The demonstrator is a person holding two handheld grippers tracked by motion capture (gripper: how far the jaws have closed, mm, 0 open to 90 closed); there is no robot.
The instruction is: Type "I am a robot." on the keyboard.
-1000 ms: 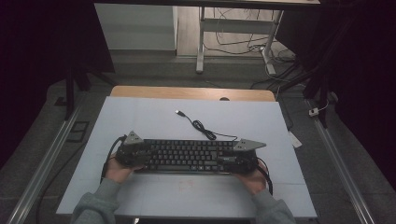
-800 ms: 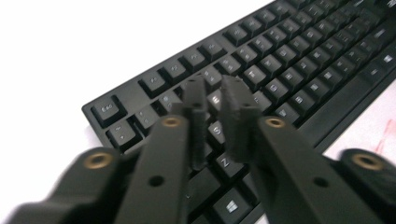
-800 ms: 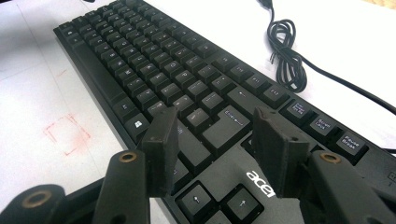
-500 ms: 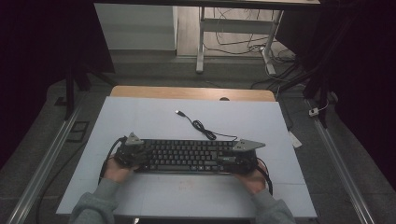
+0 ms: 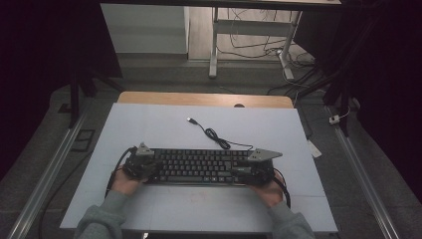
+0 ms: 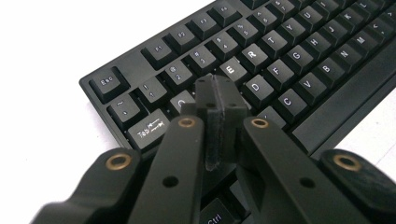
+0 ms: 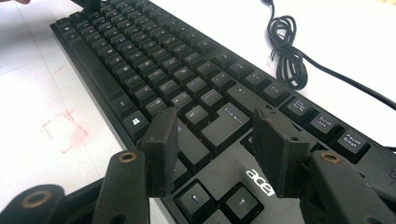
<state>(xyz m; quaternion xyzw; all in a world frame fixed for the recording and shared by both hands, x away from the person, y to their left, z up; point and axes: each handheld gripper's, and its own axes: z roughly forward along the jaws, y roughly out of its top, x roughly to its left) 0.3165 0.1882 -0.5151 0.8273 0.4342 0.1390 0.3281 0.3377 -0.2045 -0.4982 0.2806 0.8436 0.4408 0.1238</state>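
Observation:
A black Acer keyboard (image 5: 199,167) lies across the near part of the white table top (image 5: 164,124). Its black cable (image 5: 216,137) loops toward the back and ends in a USB plug (image 5: 190,120). My left gripper (image 5: 149,167) is at the keyboard's left end. In the left gripper view it (image 6: 217,100) is shut, pads pressed together with nothing between them, just over the keys (image 6: 289,51) near Tab. My right gripper (image 5: 245,172) is at the right end. In the right gripper view it (image 7: 217,140) stands open above the Enter and arrow keys (image 7: 163,60). The coiled cable (image 7: 285,51) lies beyond.
A faint red square mark (image 7: 63,133) is drawn on the table in front of the keyboard. A wooden strip (image 5: 204,99) borders the table's far edge. Metal rails (image 5: 45,174) run along both sides. Desk legs and loose wires (image 5: 249,45) stand on the floor behind.

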